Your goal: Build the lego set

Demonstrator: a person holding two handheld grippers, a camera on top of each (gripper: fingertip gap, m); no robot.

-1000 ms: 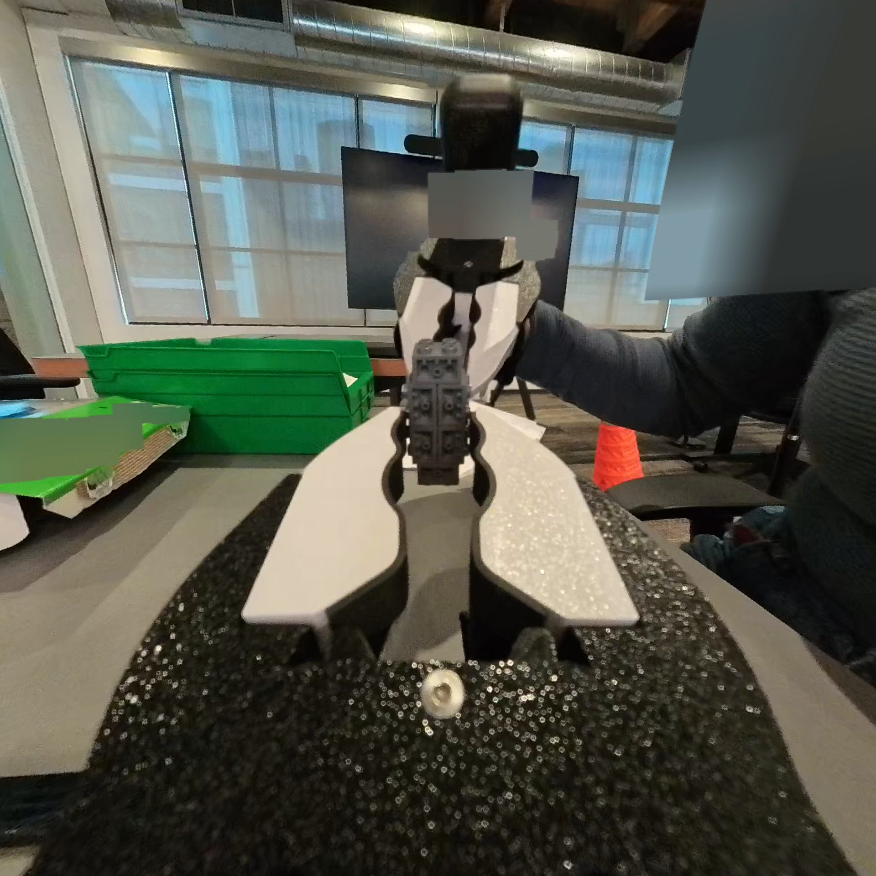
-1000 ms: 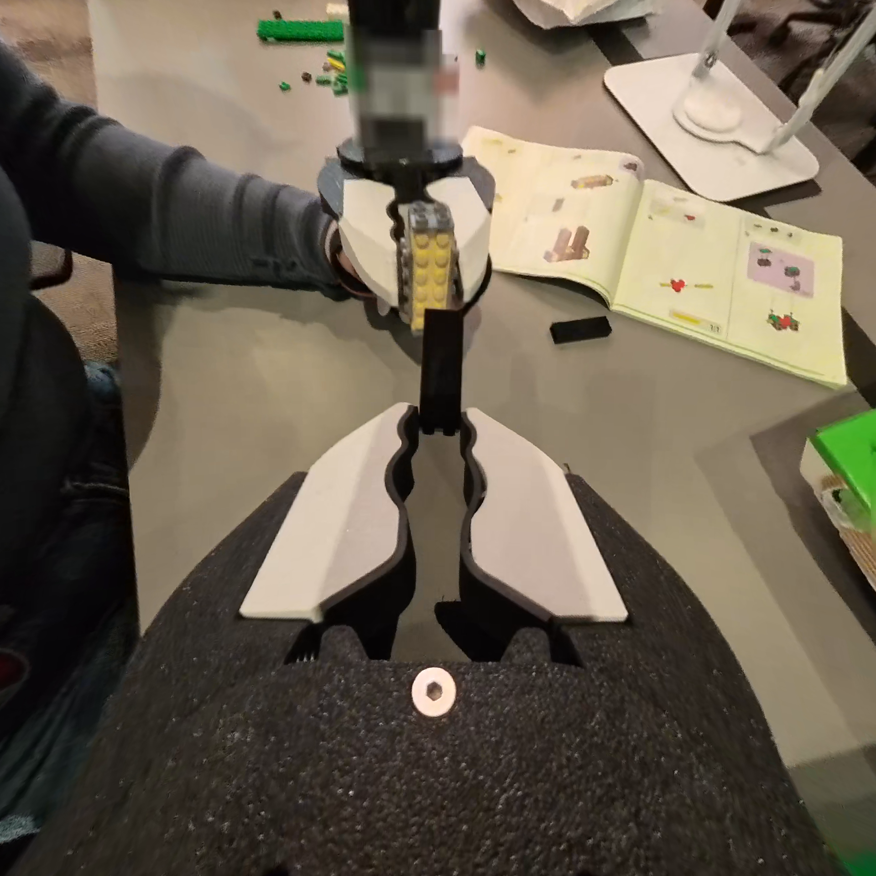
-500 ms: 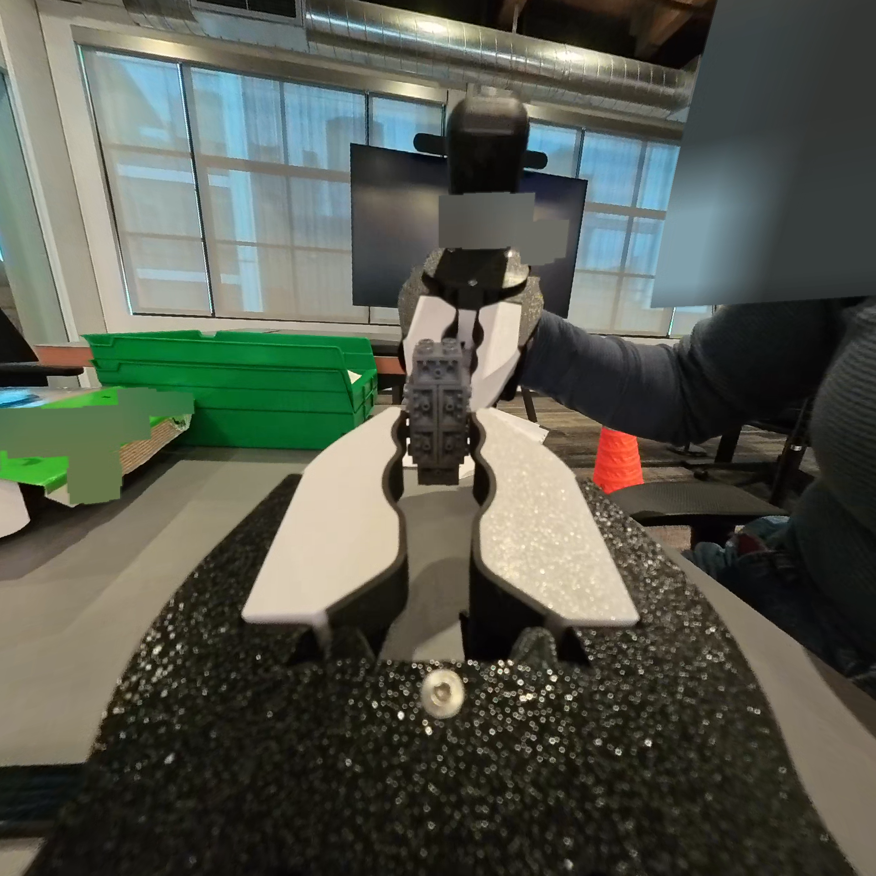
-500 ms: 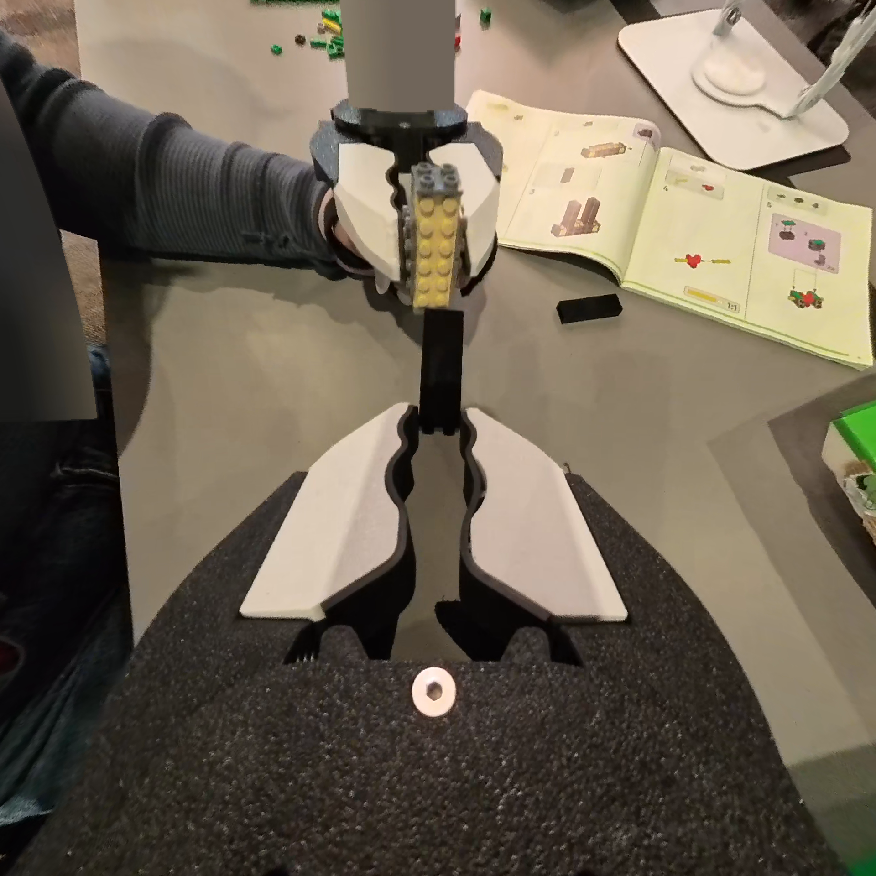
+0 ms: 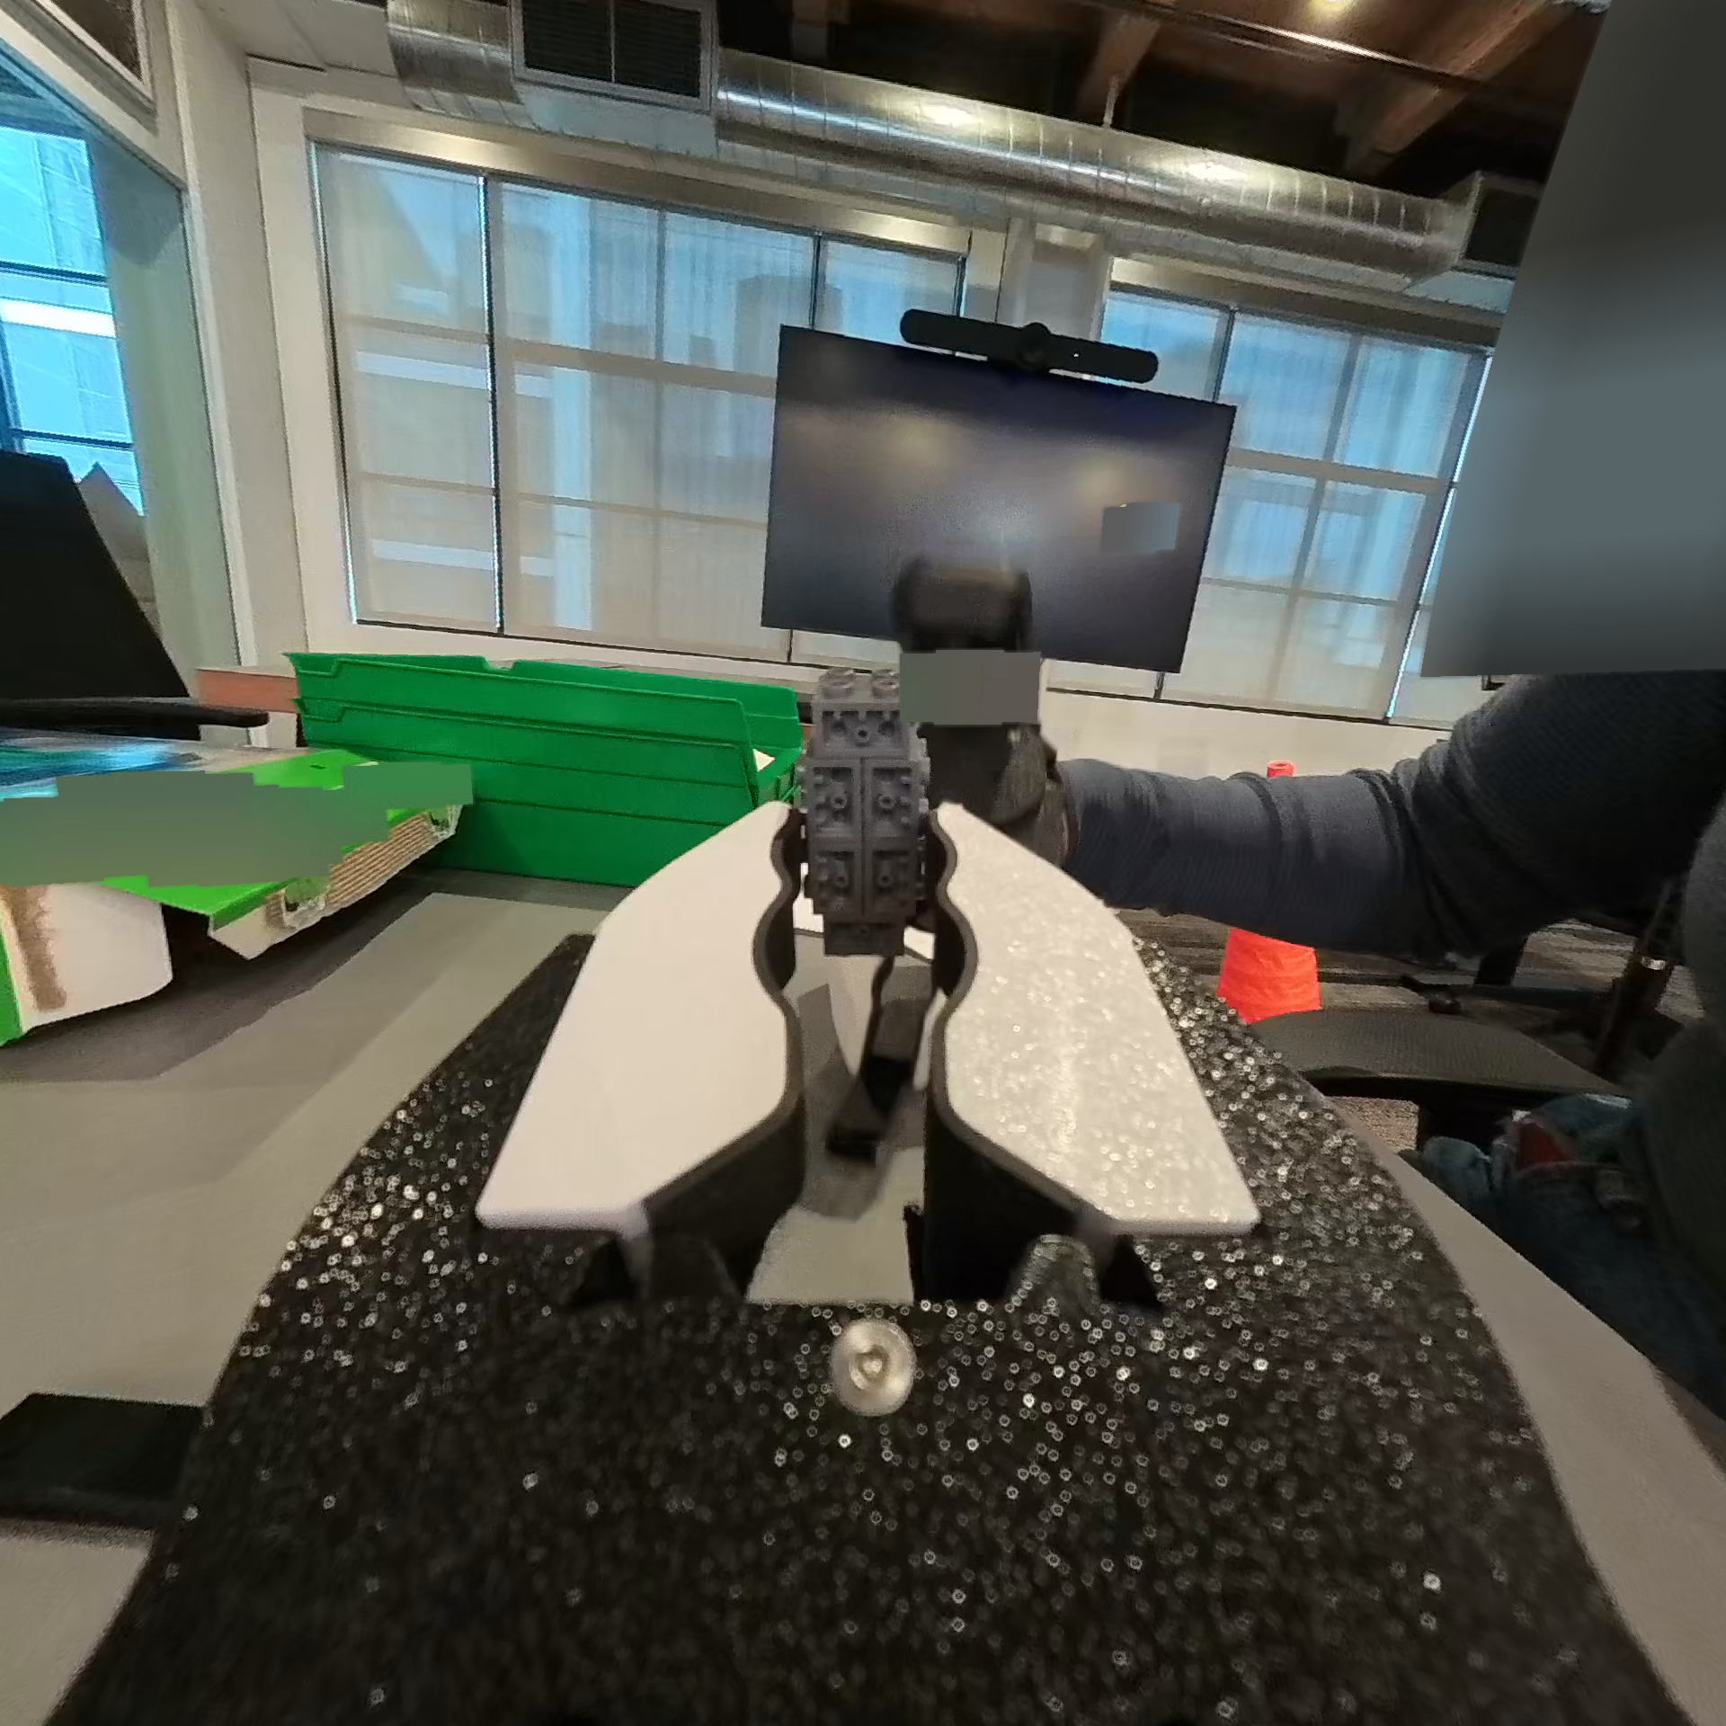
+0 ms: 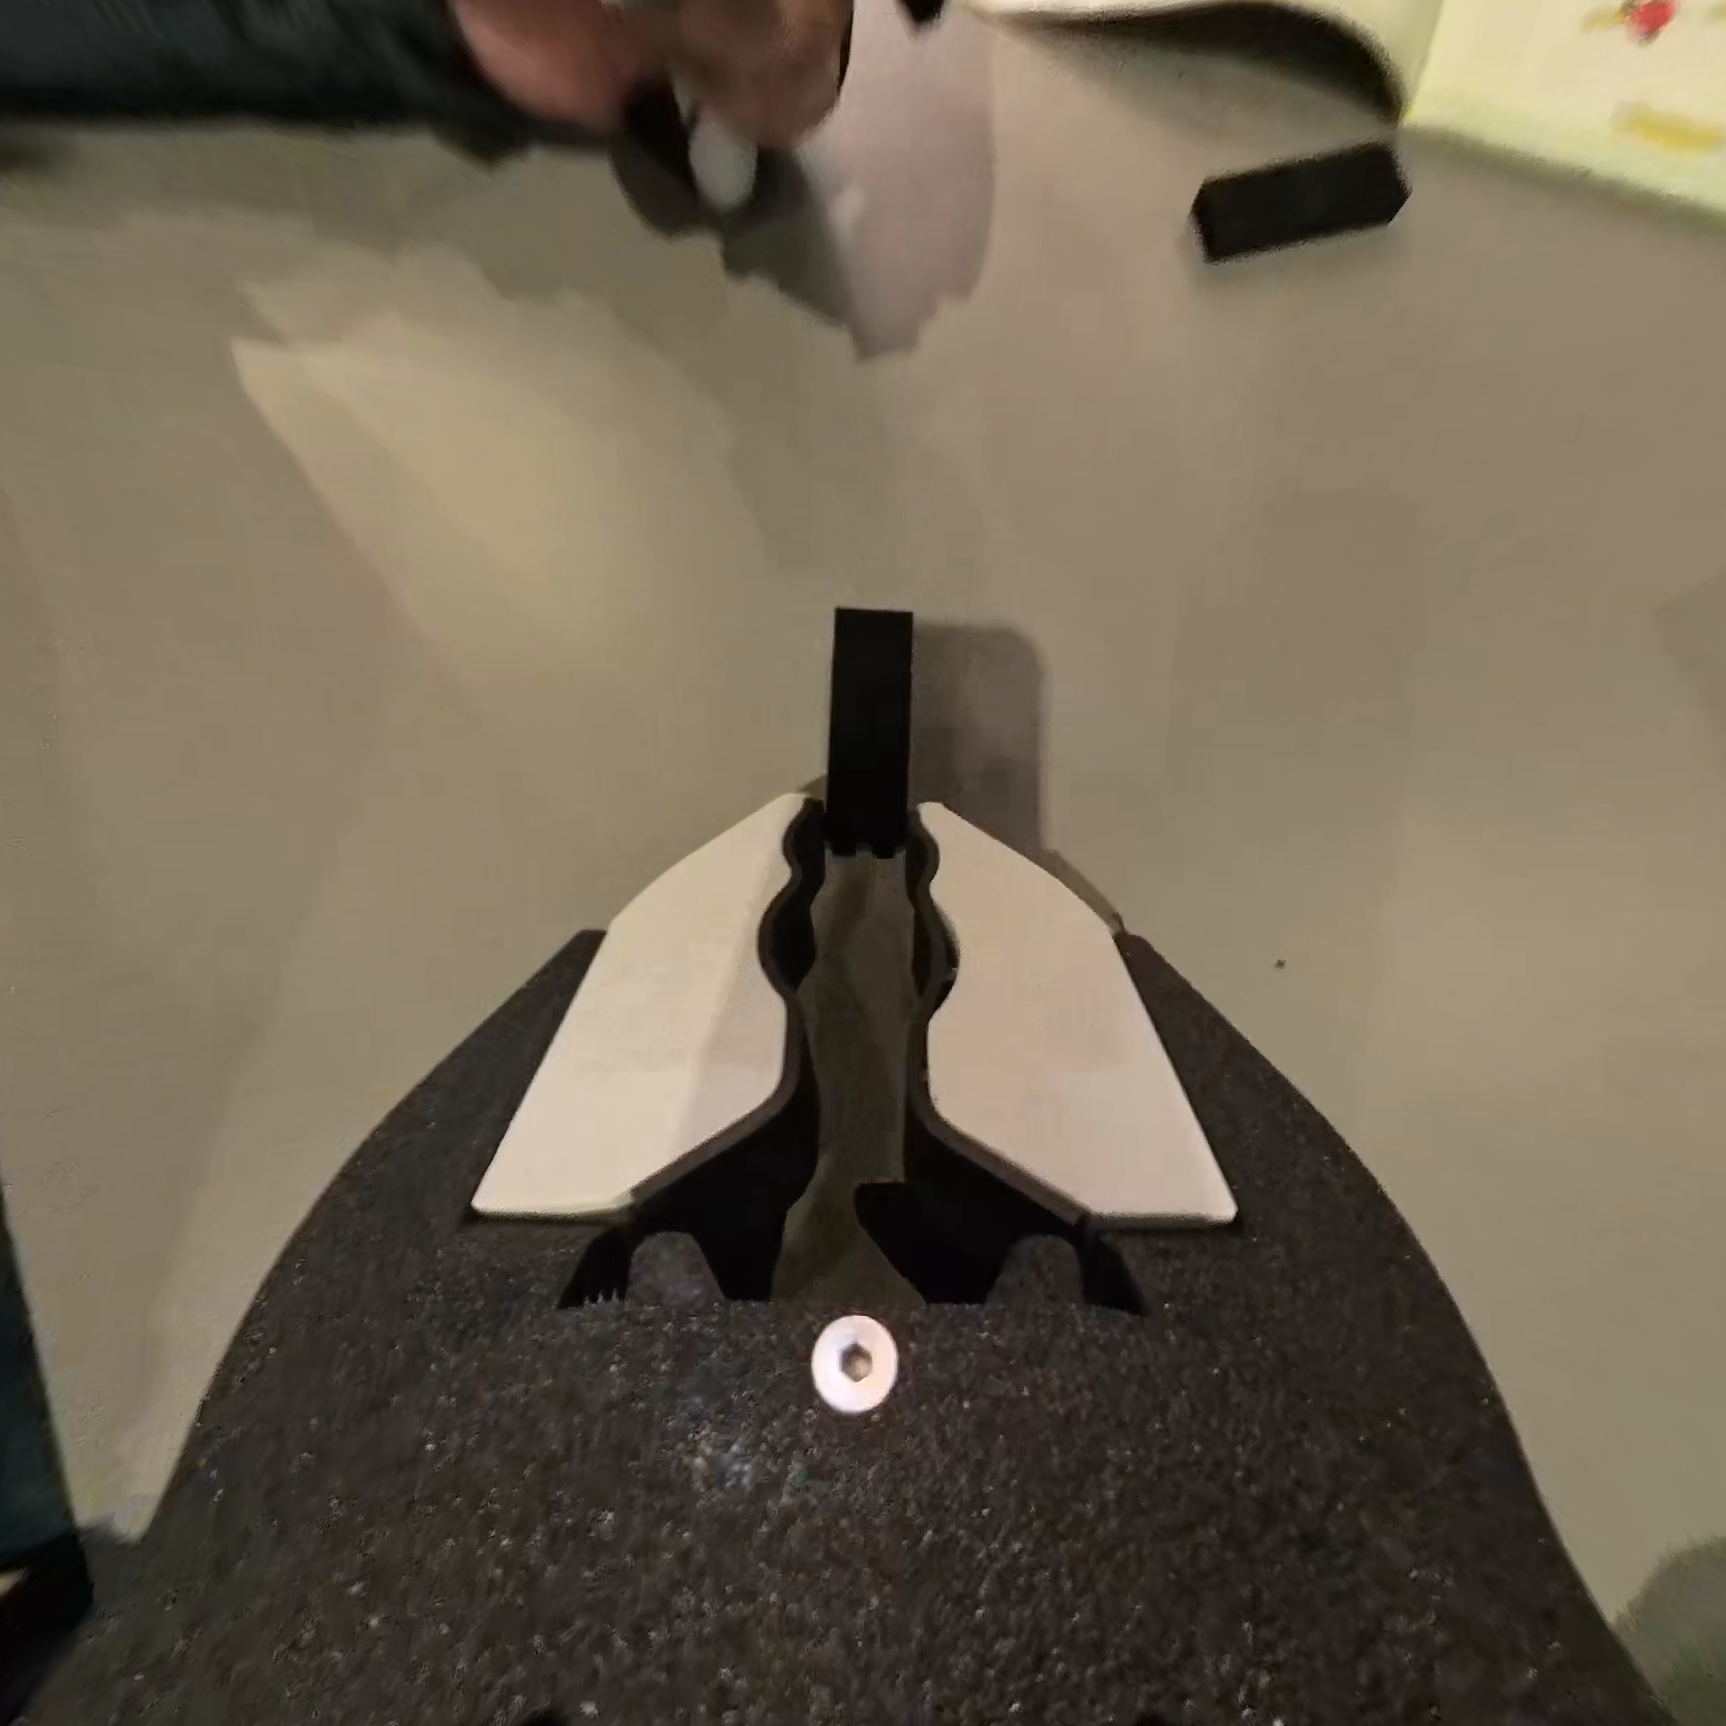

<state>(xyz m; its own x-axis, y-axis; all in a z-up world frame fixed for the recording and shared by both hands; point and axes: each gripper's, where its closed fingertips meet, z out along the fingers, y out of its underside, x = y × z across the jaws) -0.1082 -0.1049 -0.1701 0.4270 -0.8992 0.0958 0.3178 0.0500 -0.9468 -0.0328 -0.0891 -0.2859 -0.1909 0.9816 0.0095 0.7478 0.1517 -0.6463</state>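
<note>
Left wrist view shows our left gripper (image 5: 867, 841) clamped on a grey brick assembly (image 5: 867, 822), which stands upright between the white fingers (image 5: 672, 1009) with its studded underside toward the camera and two studs at its top. Beyond the assembly, a little to its right, our right gripper (image 5: 981, 747) shows as a dark body at the end of a blue sleeve (image 5: 1354, 850); below the assembly a thin black piece (image 5: 873, 1065) hangs in the gap, its upper end hidden behind the assembly. Behind the assembly stands a dark monitor (image 5: 990, 495), green bins (image 5: 560, 756) sit to its left on the grey table (image 5: 187, 1167), and an orange cone (image 5: 1270, 971) stands to its right on the floor. Right wrist view shows our right gripper (image 6: 867, 822) closed on the end of a black bar (image 6: 871, 719), which sticks straight out ahead of the tips over the table (image 6: 374, 654). Beyond the bar, the left gripper (image 6: 869, 215) is badly blurred, so from this view we cannot tell what it carries. Right of that blur another black brick (image 6: 1303, 198) lies flat on the table, just beside the edge of a pale yellow-green booklet (image 6: 1578, 75).
</note>
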